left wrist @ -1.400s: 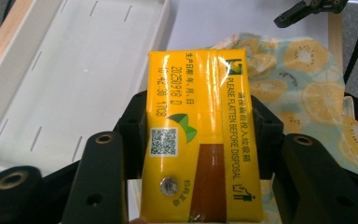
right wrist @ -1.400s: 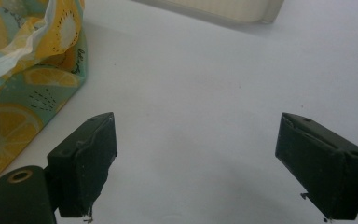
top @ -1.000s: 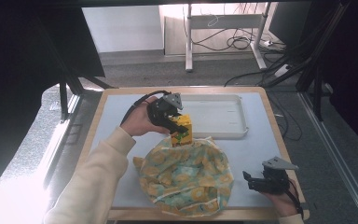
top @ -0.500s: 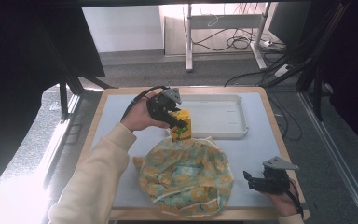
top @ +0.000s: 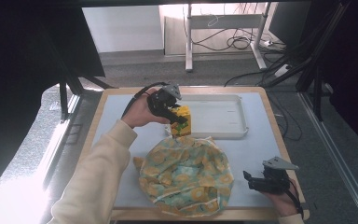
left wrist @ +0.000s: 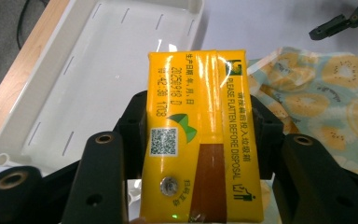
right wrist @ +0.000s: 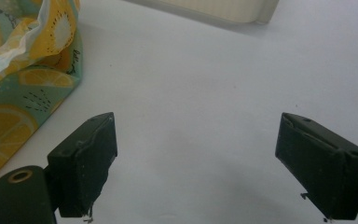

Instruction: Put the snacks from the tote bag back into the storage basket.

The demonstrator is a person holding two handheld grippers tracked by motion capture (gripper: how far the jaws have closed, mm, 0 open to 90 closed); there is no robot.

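My left gripper (top: pixel 176 120) is shut on a yellow drink carton (top: pixel 182 121), which hangs above the table by the near left corner of the white tray (top: pixel 223 116). Along the left gripper view the carton (left wrist: pixel 200 140) sits clamped between both black jaws, its printed side up, with the tray (left wrist: pixel 98 70) beyond it. A fruit-patterned cloth bag (top: pixel 186 172) lies bunched on the mat just in front of the carton. My right gripper (top: pixel 254 181) rests open near the table's front right corner, jaws wide apart over bare mat (right wrist: pixel 191 116).
The white tray (top: pixel 240 133) stands at the back middle, nothing in it. The bag's edge (right wrist: pixel 23 70) lies left of the right gripper. A wooden rim (top: pixel 279 135) borders the grey mat. Cables and desk legs (top: pixel 223 42) lie on the floor beyond.
The left gripper has carried the carton a little up and toward the tray, away from the bag. The right gripper has stayed put.
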